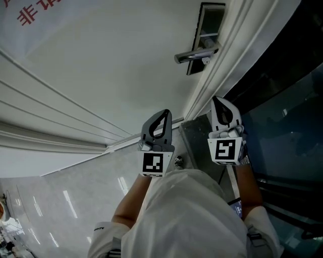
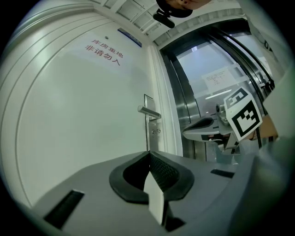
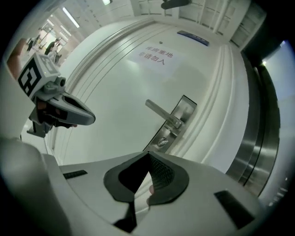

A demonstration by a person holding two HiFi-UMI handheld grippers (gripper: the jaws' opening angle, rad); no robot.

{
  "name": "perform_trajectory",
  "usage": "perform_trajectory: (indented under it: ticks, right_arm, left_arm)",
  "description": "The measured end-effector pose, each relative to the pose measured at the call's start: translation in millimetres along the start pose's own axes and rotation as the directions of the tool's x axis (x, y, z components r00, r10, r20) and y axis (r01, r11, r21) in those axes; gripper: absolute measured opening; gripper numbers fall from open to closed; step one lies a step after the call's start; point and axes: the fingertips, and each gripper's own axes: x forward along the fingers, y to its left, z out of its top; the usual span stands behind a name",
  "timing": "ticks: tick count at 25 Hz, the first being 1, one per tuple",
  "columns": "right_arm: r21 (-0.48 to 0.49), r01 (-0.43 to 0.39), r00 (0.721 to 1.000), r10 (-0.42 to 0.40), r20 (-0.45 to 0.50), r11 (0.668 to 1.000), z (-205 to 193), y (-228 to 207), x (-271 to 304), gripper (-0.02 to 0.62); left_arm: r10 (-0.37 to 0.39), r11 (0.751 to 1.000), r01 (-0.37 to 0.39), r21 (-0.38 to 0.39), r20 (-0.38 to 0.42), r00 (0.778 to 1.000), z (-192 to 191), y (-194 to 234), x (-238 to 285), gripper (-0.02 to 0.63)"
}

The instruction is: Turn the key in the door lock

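The white door (image 1: pixel 116 65) carries a silver lever handle (image 1: pixel 196 54) on a long metal lock plate (image 1: pixel 211 27). In the right gripper view the handle (image 3: pixel 162 113) sits above a round lock cylinder (image 3: pixel 162 142); I cannot make out a key there. My left gripper (image 1: pixel 166 112) and right gripper (image 1: pixel 215 100) are held side by side, well short of the handle, pointing at the door. Both have their jaws together with nothing between them. The left gripper view shows the handle (image 2: pixel 148 111) ahead and the right gripper (image 2: pixel 199 125) to its right.
A sign with red characters (image 1: pixel 30 12) is stuck on the door. A dark glass and steel frame (image 1: pixel 282 116) stands right of the door jamb (image 1: pixel 217 75). Pale marble floor (image 1: pixel 75 191) lies below. A door closer (image 2: pixel 163 18) hangs at the top.
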Motion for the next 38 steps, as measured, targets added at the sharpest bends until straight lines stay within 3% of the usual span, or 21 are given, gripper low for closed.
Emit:
perform_trajectory:
  ticks: [9,11,15,21,25,32,38]
  right_arm:
    - [-0.309,0.007,1.000,-0.015,-0.023,0.951,17,-32,36,-0.011]
    - [-0.357,-0.012,0.999,-0.003,-0.040,0.934,16,-32,46,0.049]
    - [-0.464,-0.028,0.998,-0.006,-0.070,0.885,14,-31,67,0.127]
    - [-0.585,-0.052,0.994,-0.012,-0.105,0.810,12,-23,90,0.133]
    - [-0.669,-0.049,0.990,-0.051,-0.129,0.741,4,-29,106,0.133]
    - [-0.739,-0.023,0.991,-0.080,-0.104,0.673,2,-32,115,0.132]
    - [-0.726,-0.007,0.990,-0.096,-0.100,0.687,2,-34,120,0.130]
  left_arm:
    - [-0.012,1.000,0.012,0.017,0.016,1.000,10,-8,23,0.008]
    - [-0.014,0.999,0.013,0.031,0.021,1.000,11,-9,26,0.009]
    - [-0.006,0.999,0.005,0.035,0.027,1.000,14,-5,29,0.008]
    - [0.018,1.000,-0.018,0.005,0.003,1.000,6,2,28,0.008]
    - [0.021,1.000,-0.021,-0.001,-0.011,1.000,1,4,29,0.008]
    - [0.023,1.000,-0.023,-0.007,-0.016,1.000,1,6,30,0.008]
    - [0.019,1.000,-0.019,0.006,-0.006,1.000,3,6,30,0.008]
